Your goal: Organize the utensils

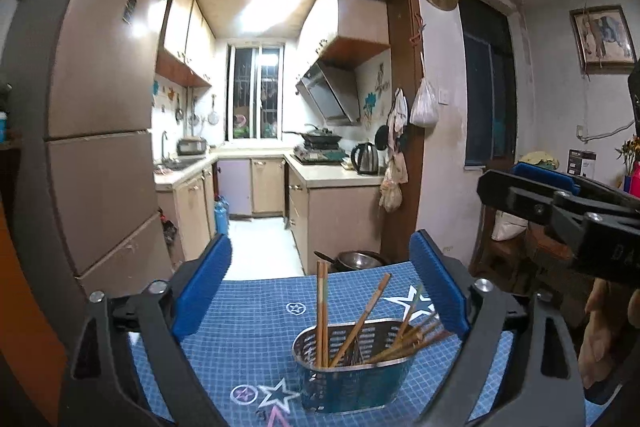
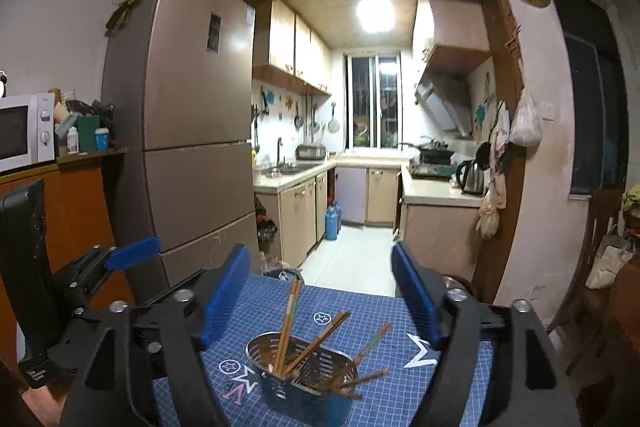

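Left gripper (image 1: 320, 291): jaws wide apart, nothing between the blue pads. Right gripper (image 2: 320, 301): likewise wide apart and empty. Both point nearly level over the table (image 1: 248, 319), which wears a blue checked cloth with star prints.

A perforated metal holder (image 1: 352, 367) stands upright near the middle of the table, just ahead of both grippers, its long axis running left to right. The chopsticks (image 1: 322, 311) stand in it: one pair nearly vertical at the left end, the others fanning out and leaning toward the right.

Bare cloth lies left of the holder. The table's far edge faces the kitchen doorway; a refrigerator (image 2: 192, 131) stands far left.
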Demonstrator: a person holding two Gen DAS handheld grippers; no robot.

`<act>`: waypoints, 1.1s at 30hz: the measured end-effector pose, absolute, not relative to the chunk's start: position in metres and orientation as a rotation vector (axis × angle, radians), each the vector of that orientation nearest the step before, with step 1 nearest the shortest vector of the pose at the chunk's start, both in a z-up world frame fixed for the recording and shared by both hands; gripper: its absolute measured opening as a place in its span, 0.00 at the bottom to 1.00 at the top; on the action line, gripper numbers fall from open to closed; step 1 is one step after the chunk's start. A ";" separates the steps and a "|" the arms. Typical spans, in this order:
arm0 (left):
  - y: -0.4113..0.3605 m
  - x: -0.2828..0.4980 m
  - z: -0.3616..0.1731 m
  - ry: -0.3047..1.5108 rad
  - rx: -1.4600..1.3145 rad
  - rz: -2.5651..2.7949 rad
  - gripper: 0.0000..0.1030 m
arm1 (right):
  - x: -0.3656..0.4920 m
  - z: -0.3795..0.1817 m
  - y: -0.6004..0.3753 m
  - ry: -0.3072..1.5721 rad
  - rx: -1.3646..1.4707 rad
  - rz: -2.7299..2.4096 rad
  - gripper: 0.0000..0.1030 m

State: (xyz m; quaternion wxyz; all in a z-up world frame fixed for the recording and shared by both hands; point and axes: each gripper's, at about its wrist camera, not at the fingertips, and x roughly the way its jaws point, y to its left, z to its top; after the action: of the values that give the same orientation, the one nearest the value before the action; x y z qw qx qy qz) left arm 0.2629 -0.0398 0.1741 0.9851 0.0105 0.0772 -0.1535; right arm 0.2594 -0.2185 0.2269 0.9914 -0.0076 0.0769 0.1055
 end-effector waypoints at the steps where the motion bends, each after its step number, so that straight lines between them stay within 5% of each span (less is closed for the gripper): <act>1: -0.038 0.254 0.173 0.147 0.024 -0.303 0.91 | 0.249 0.224 -0.219 0.142 -0.016 0.204 0.83; 4: -0.032 0.222 0.165 0.120 0.044 -0.278 0.94 | 0.214 0.211 -0.219 0.106 -0.026 0.175 0.95; 11: -0.011 0.159 0.134 0.118 0.022 -0.246 0.95 | 0.144 0.162 -0.219 0.088 -0.040 0.130 0.95; 24: -0.007 0.106 0.041 0.378 0.004 -0.148 0.95 | 0.032 0.055 -0.224 0.204 0.002 0.074 0.95; 33: 0.006 0.067 0.033 0.344 -0.005 -0.108 0.95 | 0.005 0.035 -0.210 0.210 0.014 0.047 0.95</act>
State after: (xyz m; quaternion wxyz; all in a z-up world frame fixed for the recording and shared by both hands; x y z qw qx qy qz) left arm 0.0669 0.0064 0.0333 0.9838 -0.0024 0.1710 -0.0535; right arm 0.0053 -0.2102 0.0351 0.9942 0.0070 0.1048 0.0233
